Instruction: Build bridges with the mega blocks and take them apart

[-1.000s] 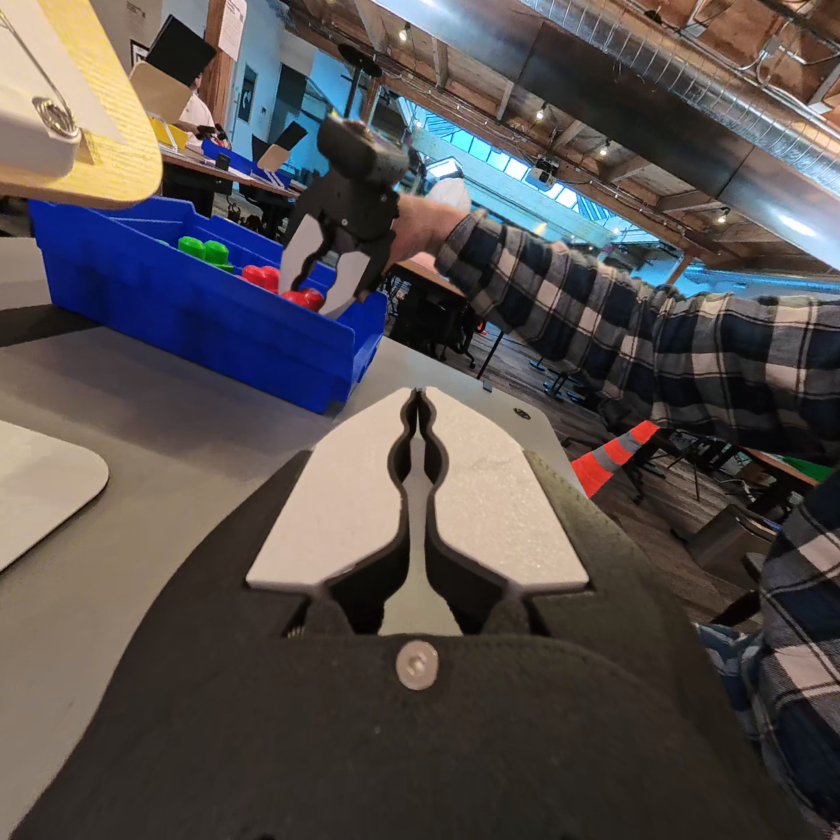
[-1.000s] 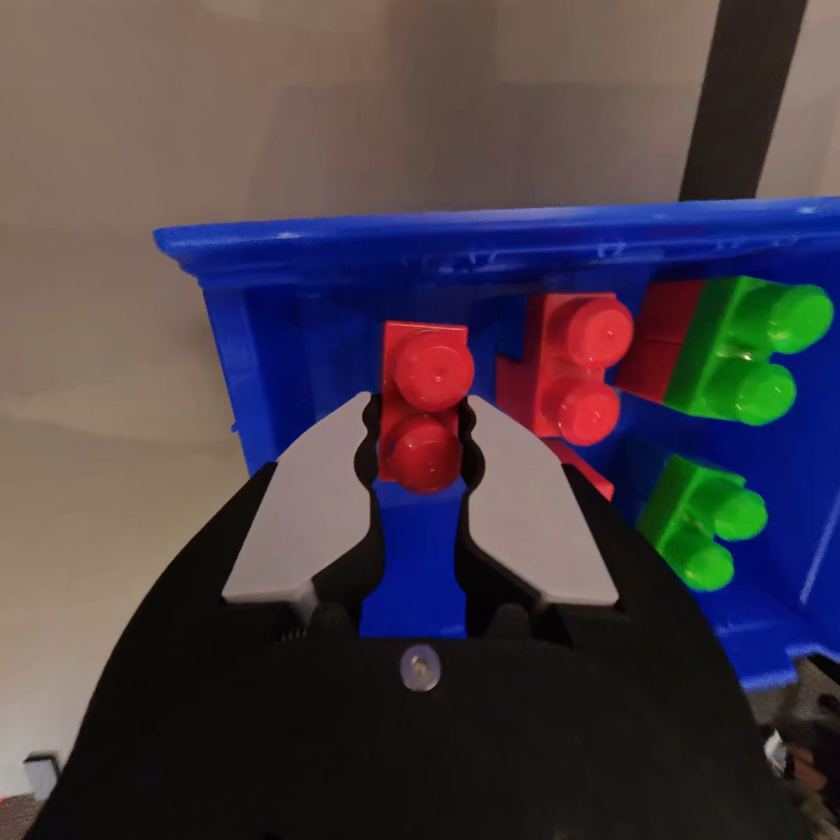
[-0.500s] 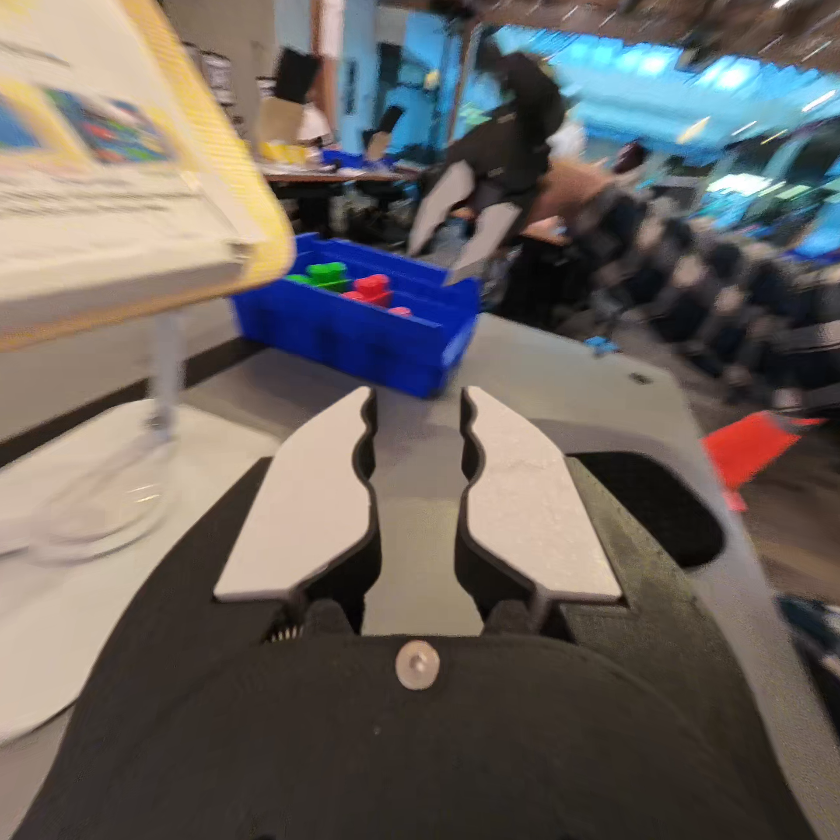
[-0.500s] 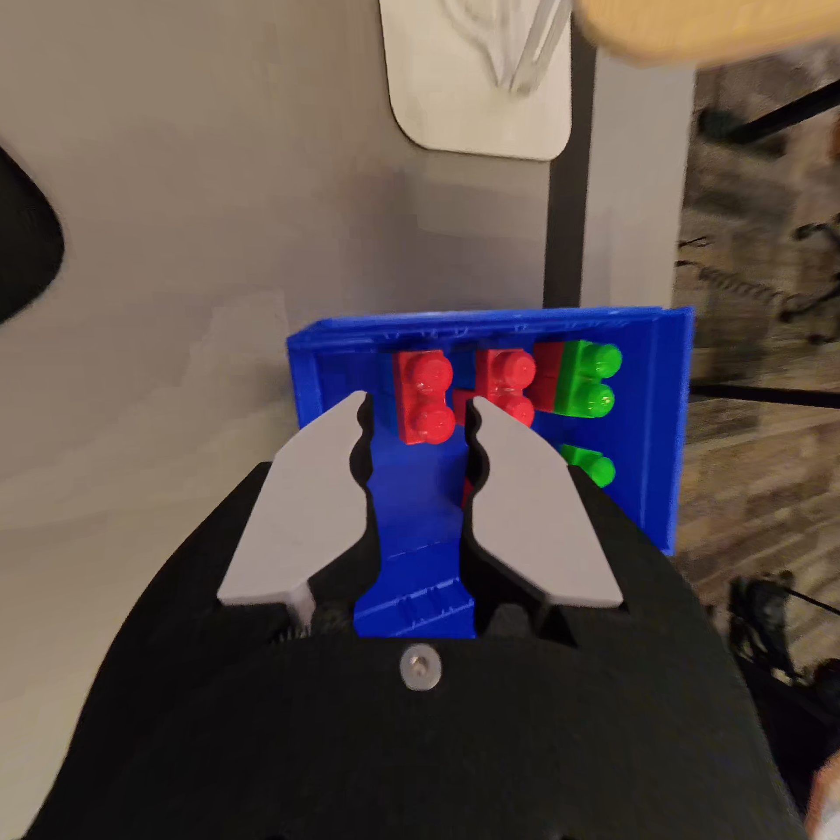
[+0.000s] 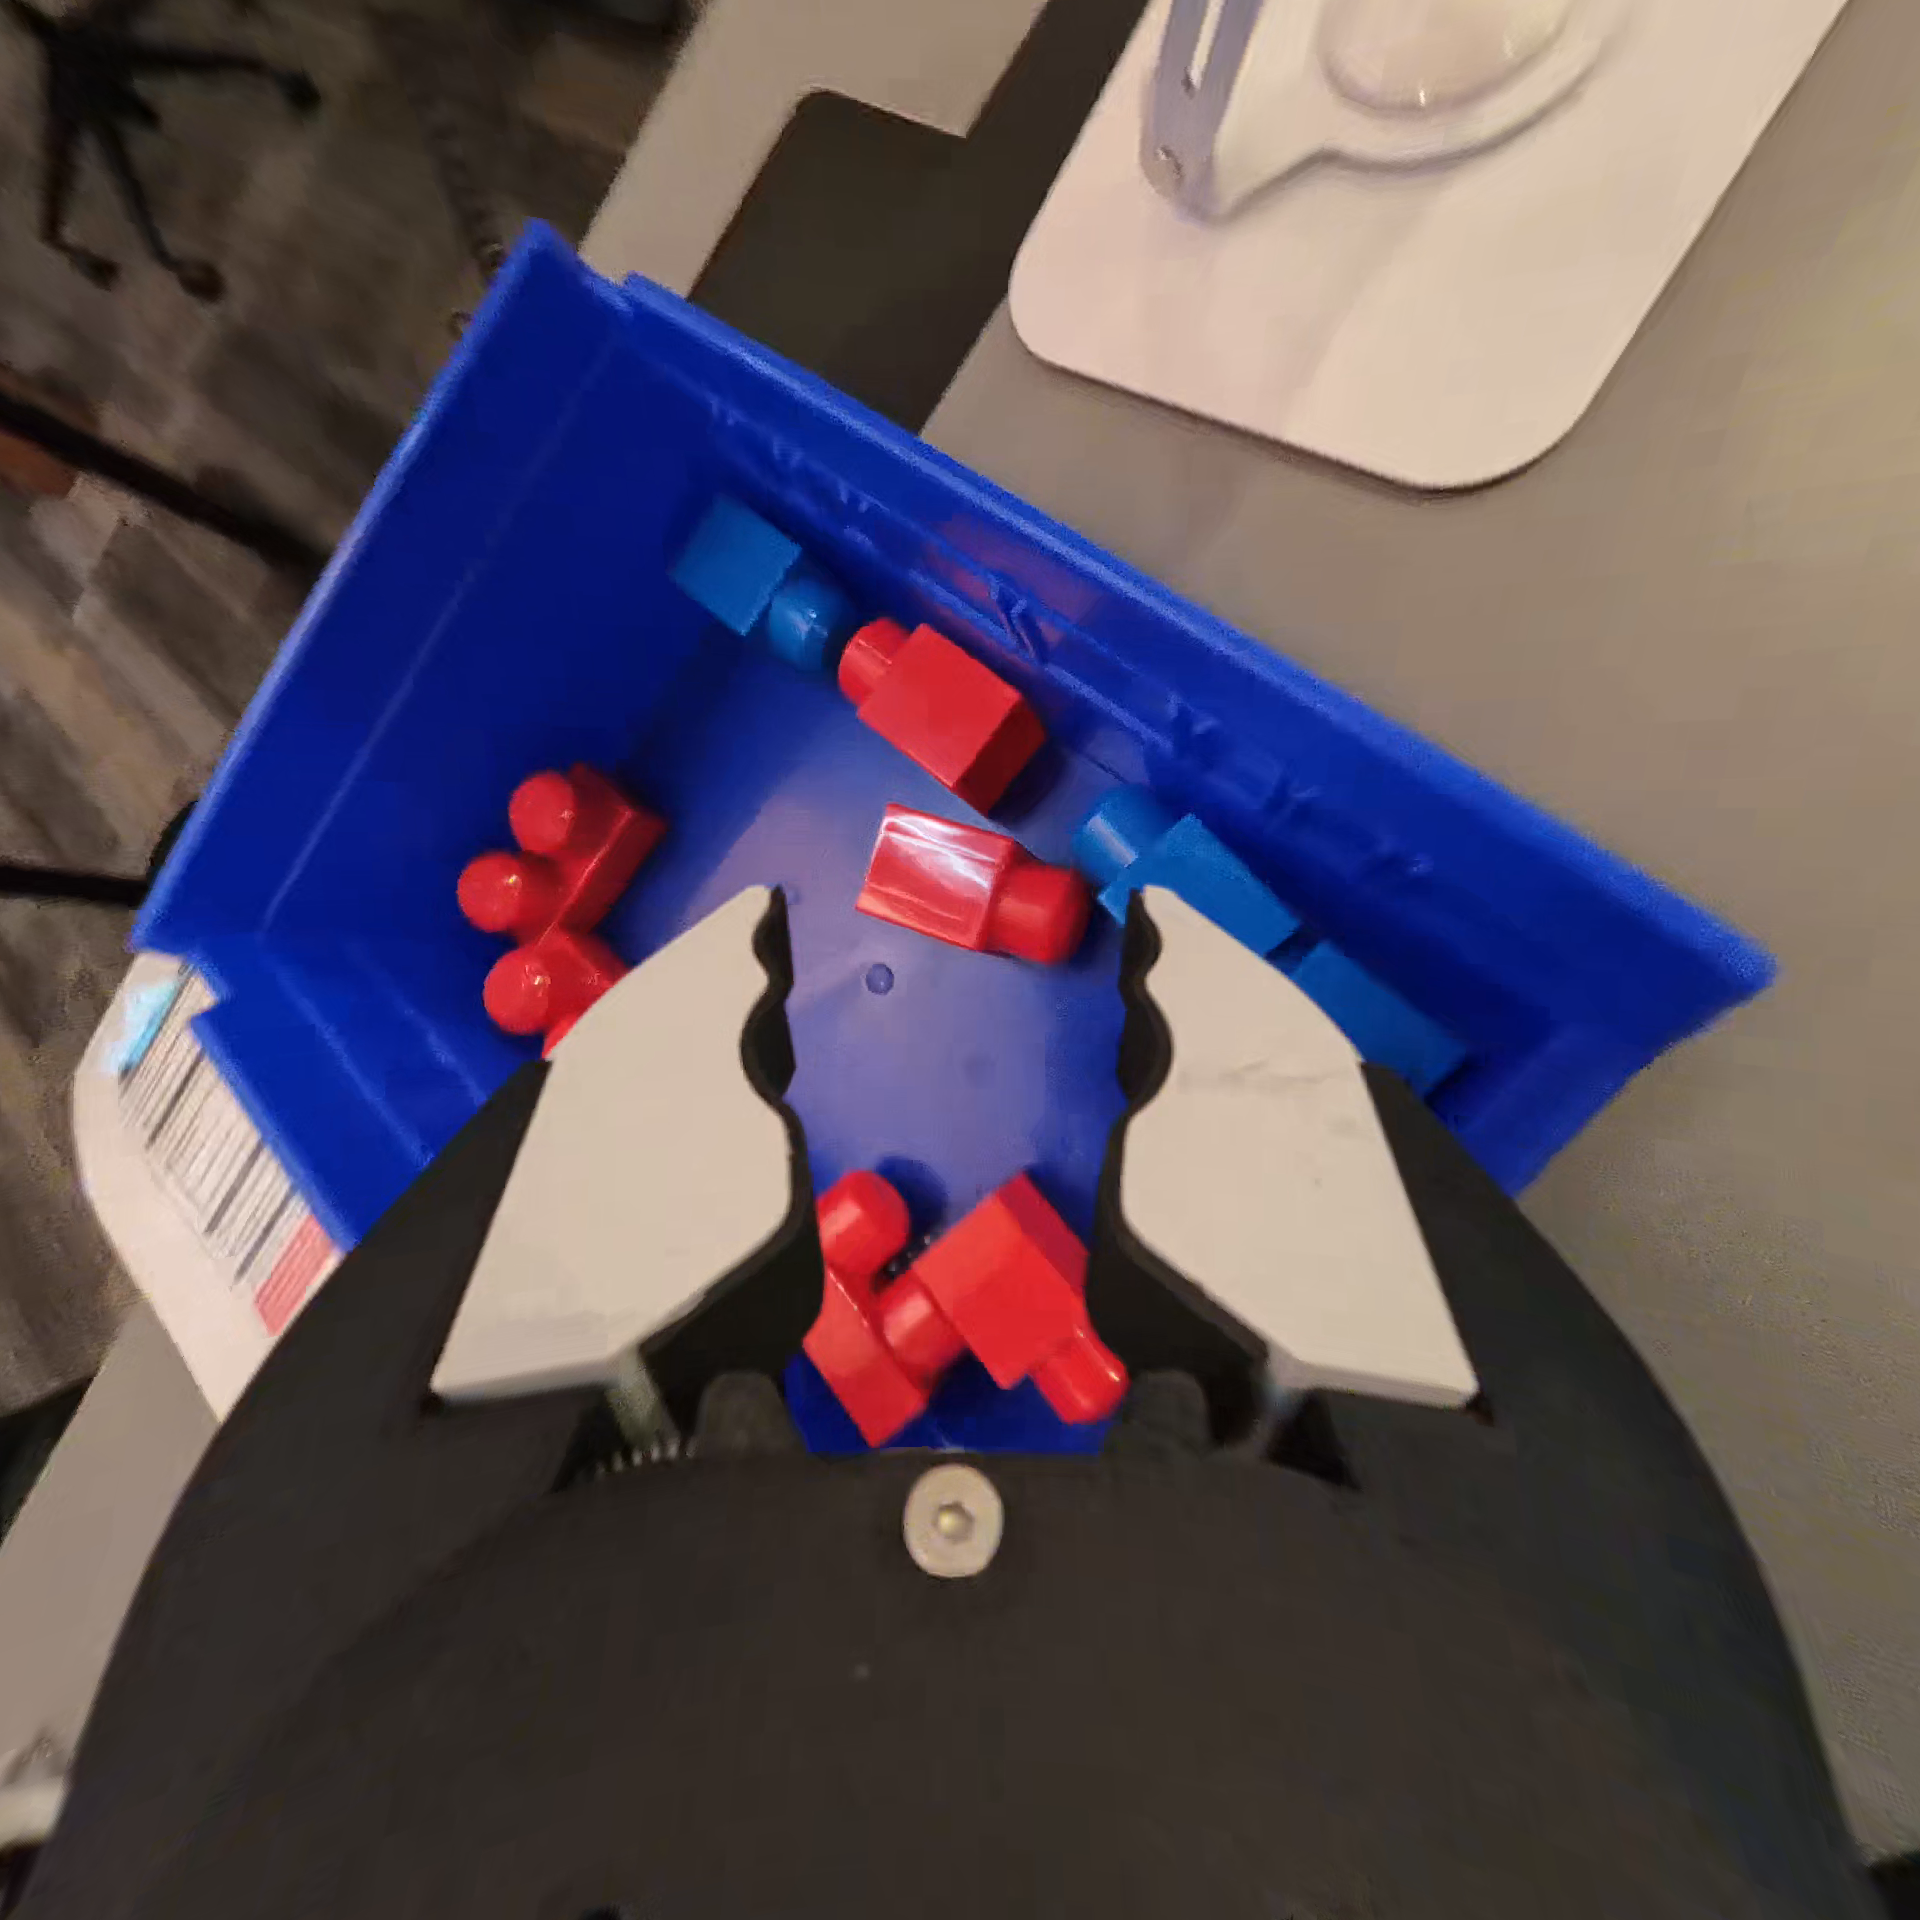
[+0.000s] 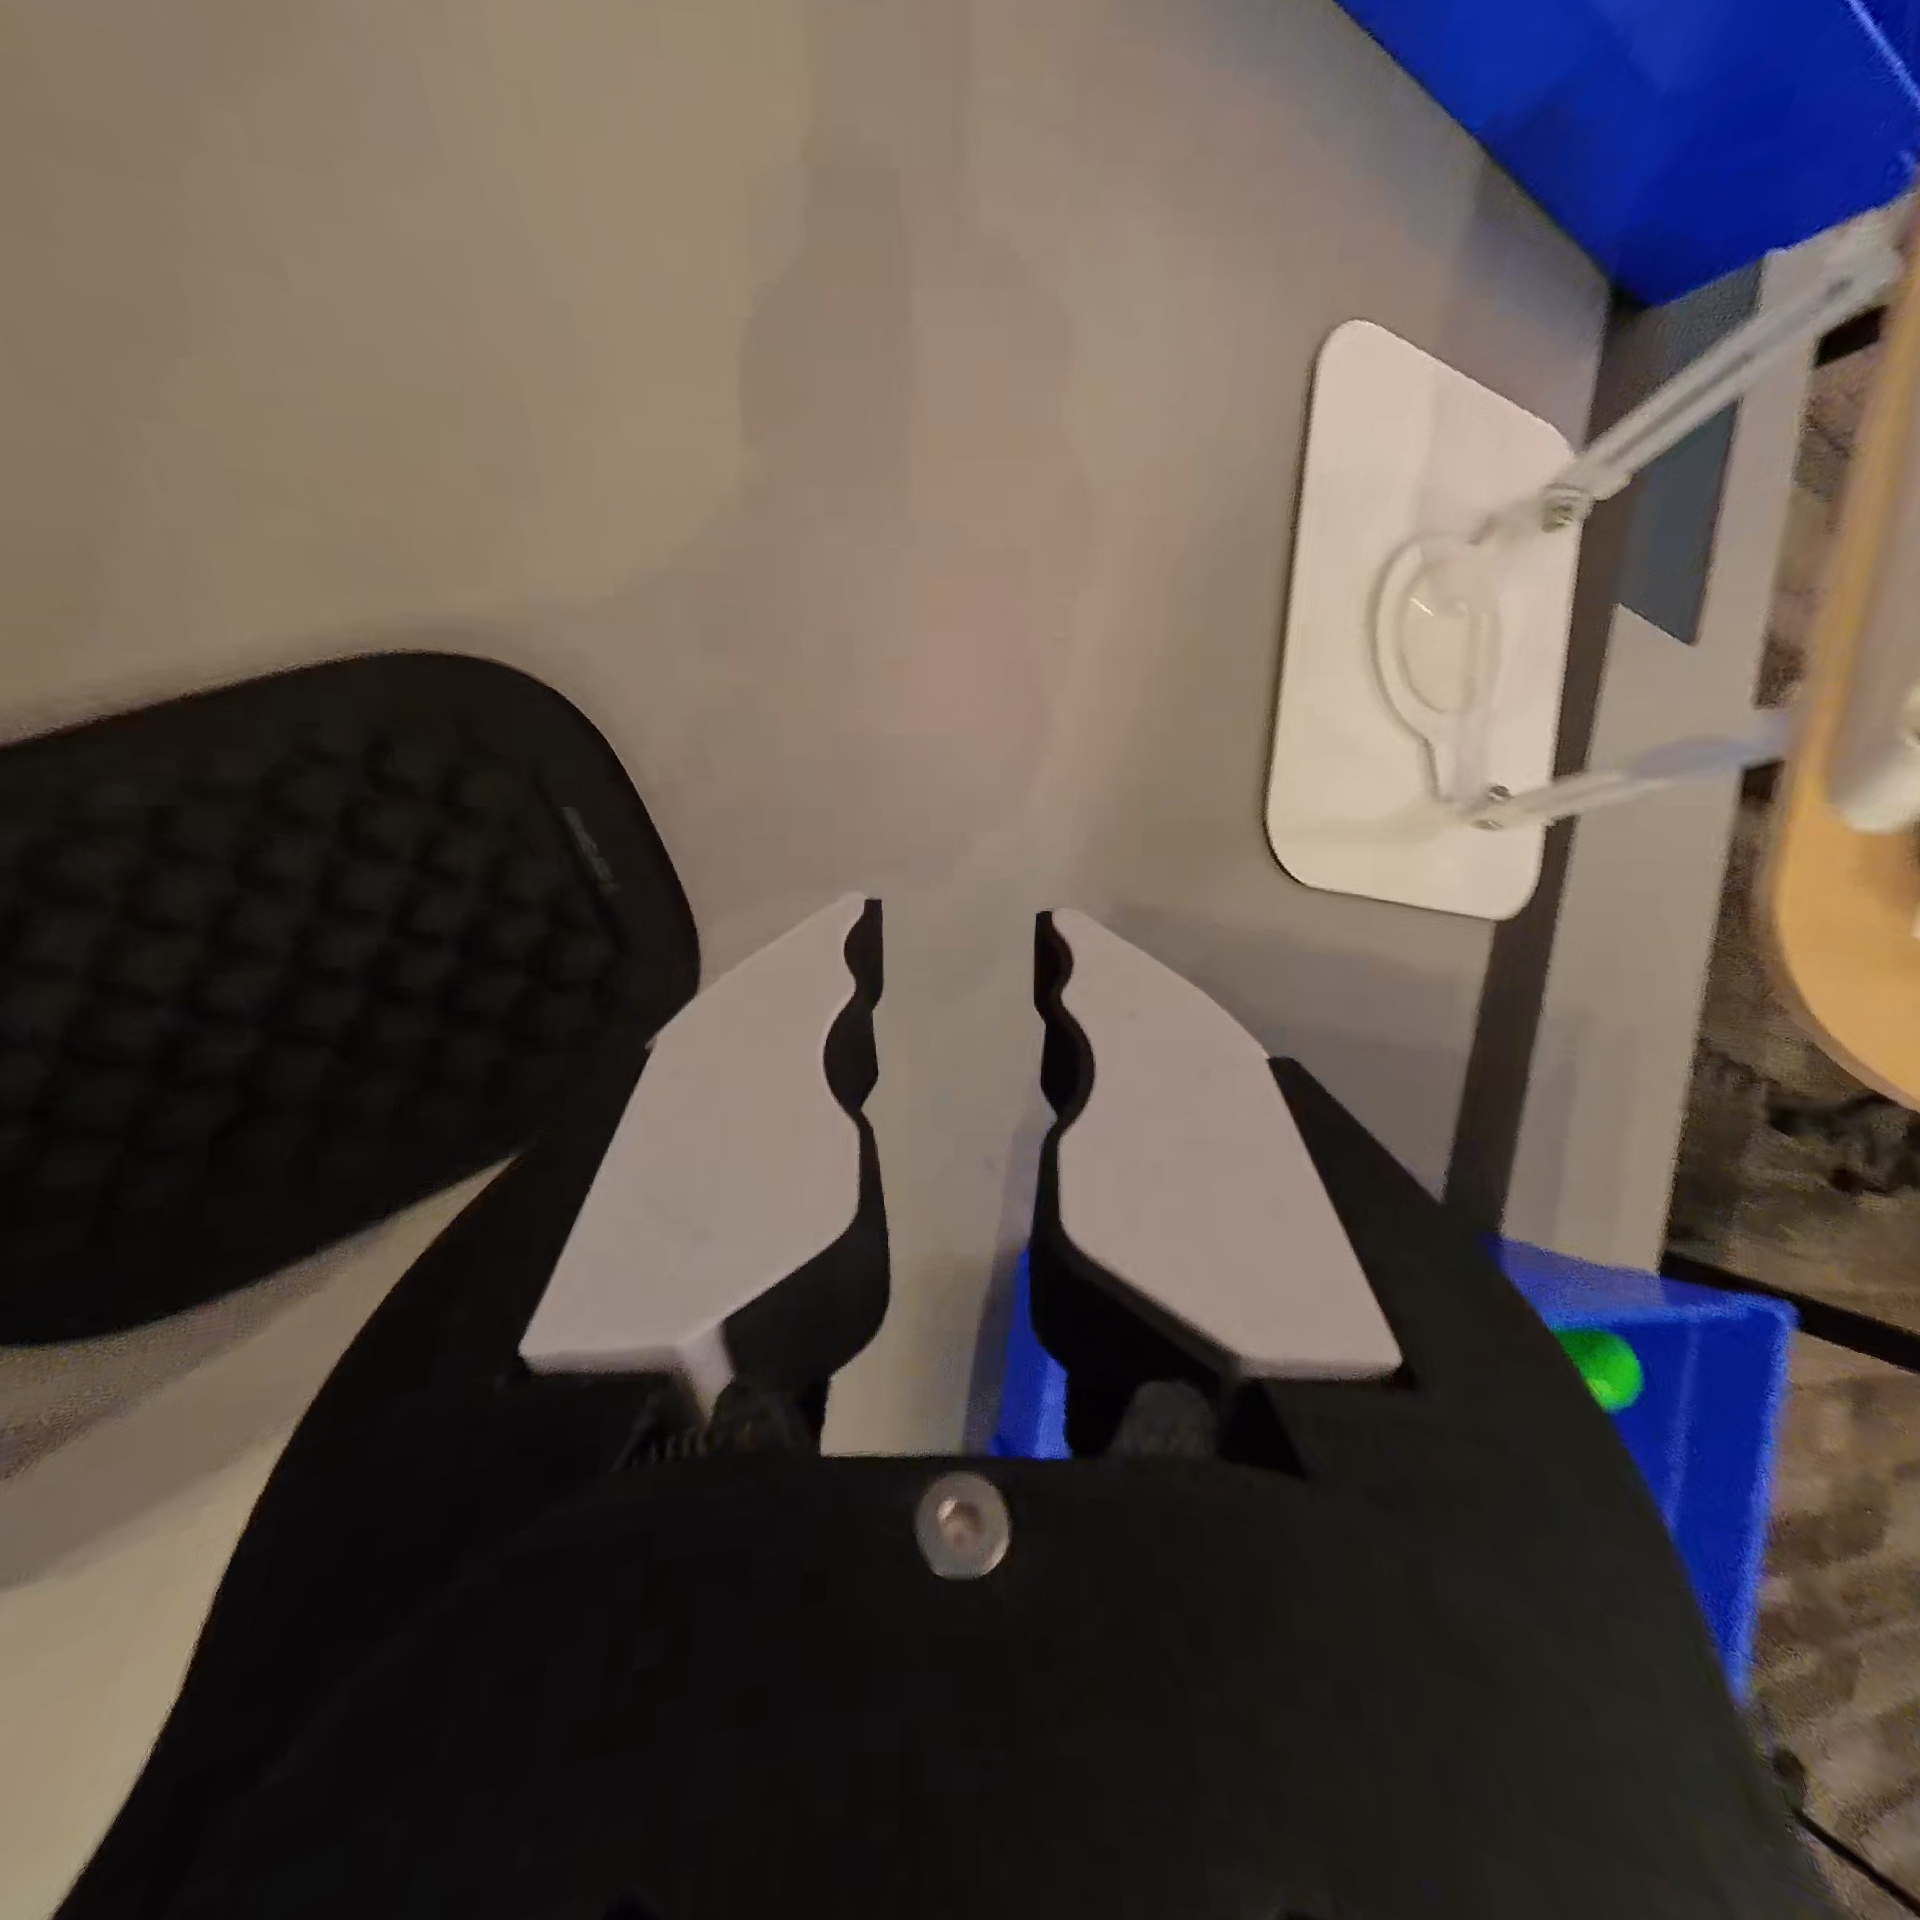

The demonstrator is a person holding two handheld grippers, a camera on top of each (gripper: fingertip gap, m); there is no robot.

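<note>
Left wrist view
Left gripper (image 5: 951, 909): jaws spread wide, nothing between the pads — it hangs over the inside of a blue bin.
Blue bin (image 5: 436, 582): sits on the grey table (image 5: 1558, 727), one corner out past the table edge; a white label (image 5: 197, 1132) on its near outer wall.
Red blocks: a single-stud one (image 5: 971, 883) lies on its side just ahead of the fingertips, not touched by either; another (image 5: 940, 712) lies beyond it near the far wall; a multi-stud piece (image 5: 551, 883) rests by the left finger; two more (image 5: 966, 1299) lie tangled low between the finger bases.
Blue blocks: one (image 5: 743, 577) in the far corner, others (image 5: 1205, 883) along the wall behind the right fingertip.
White pad (image 5: 1403, 260): on the table beyond the bin, carrying a clear stand.

Right wrist view
Right gripper (image 6: 956, 914): jaws parted, grasp bare — only bare grey table (image 6: 727, 364) shows between them.
Black mat (image 6: 291, 966): to the left, textured.
White pad (image 6: 1351, 727): to the right, with clear struts rising from it.
Second blue bin (image 6: 1704, 1455): low right, partly behind the gripper body, a green block (image 6: 1600, 1371) showing inside.
</note>
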